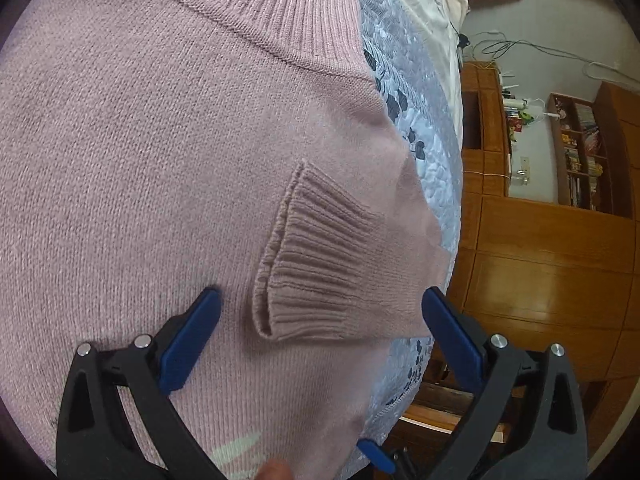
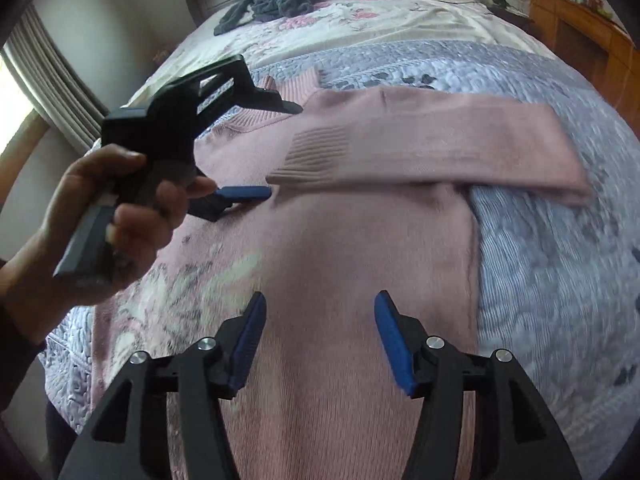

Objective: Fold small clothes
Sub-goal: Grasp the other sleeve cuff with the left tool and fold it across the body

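From my right wrist view, my left hand point(image 2: 120, 208) holds the left gripper point(image 1: 320, 300) with its jaws spread wide and empty, over the pink sweater point(image 2: 328, 248). The sweater lies flat on the grey quilted bedspread point(image 2: 560, 260), its long axis running away from me with the ribbed collar point(image 1: 280, 12) at the far end. One sleeve point(image 2: 432, 148) is folded crosswise over the chest, cuff point(image 1: 316, 280) pointing left, and my right gripper point(image 2: 318, 336) hovers with its jaws apart, empty, above the lower body.

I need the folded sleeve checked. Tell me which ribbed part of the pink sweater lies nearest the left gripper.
The sleeve cuff, lying on the sweater's body between the open left gripper's fingers; the ribbed collar is far beyond.
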Motion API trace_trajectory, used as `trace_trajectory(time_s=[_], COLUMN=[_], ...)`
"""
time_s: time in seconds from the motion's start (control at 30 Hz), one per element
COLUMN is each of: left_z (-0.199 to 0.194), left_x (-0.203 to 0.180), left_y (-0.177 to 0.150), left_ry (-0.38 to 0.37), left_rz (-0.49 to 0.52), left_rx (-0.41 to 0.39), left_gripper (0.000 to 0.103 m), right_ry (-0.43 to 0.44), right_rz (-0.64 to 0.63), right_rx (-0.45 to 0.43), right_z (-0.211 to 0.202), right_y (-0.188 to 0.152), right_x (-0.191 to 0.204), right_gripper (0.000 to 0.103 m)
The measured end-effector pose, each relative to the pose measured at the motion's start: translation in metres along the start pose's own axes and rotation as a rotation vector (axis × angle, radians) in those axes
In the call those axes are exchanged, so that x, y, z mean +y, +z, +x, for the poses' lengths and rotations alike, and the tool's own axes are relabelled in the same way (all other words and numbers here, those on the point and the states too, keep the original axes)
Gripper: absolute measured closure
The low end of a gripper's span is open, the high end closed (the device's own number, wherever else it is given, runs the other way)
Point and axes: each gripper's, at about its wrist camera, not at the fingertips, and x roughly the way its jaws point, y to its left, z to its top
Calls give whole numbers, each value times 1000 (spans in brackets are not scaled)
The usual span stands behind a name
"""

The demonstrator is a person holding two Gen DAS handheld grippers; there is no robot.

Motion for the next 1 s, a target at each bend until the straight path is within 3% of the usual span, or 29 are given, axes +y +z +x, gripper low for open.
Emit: trace_trajectory(time_s=[0.03,0.07,0.1,0.2,0.3,0.4,0.67,0.77,1.0], left_z=[2,3,5,9,1,-26,-155,-195,-243], left_x=[-2,-5,-7,-10,-18,-44,-94,-91,-50], left_y=[2,4,6,12,15,16,22,27,39], left_ry=[8,19,36,143,157,123,131,164,221], left_rz=[1,-1,2,4,25,90,255,268,218], left_rx=[-2,1,10,35,37,9,-132,-169,-208], left_gripper=[5,13,42,95,97,98,98,98,98], right_ry=[5,5,9,28,34,48,84,100,98], right_rz=[20,41,67,140,173,189,203,218,210], right_rx=[2,-2,-5,-12,-16,-13,7,19,36], right_z=[-7,-14,-20,-35,-44,-49,-52,-50,-48], right_y=[-6,-12,-16,-26,-29,-33,-42,-46,-52], right_x=[-3,-7,-10,-17,-16,-14,-5,-1,8], right_gripper=[46,46,46,46,46,46,45,45,44])
